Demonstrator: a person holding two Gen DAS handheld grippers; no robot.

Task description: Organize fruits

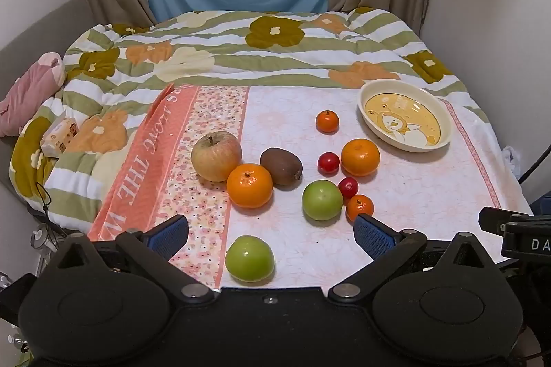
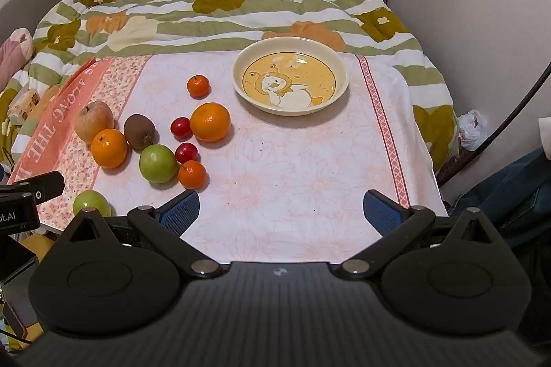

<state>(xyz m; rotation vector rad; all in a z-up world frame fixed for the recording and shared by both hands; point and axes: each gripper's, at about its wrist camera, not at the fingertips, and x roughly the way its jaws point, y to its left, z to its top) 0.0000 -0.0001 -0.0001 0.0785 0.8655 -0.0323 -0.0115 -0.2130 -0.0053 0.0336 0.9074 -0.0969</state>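
Note:
Fruits lie loose on the pink tablecloth (image 1: 413, 194): a pale apple (image 1: 216, 155), a kiwi (image 1: 281, 166), oranges (image 1: 249, 185) (image 1: 360, 157), small mandarins (image 1: 327, 121) (image 1: 359, 207), red fruits (image 1: 328, 163) (image 1: 348, 187) and green apples (image 1: 322, 199) (image 1: 250, 258). A cream plate (image 1: 444, 122) with a duck picture stands empty at the far right; it also shows in the right wrist view (image 2: 341, 67). My left gripper (image 1: 270, 234) is open, just above the near green apple. My right gripper (image 2: 280, 212) is open and empty over bare cloth (image 2: 292, 177).
The table stands against a bed with a flowered green-striped quilt (image 1: 241, 57). A tissue pack (image 1: 59, 132) and a pink cushion (image 1: 27, 91) lie at the left. Walls and curtains close the back and right. A dark cable (image 2: 509, 119) hangs at the right.

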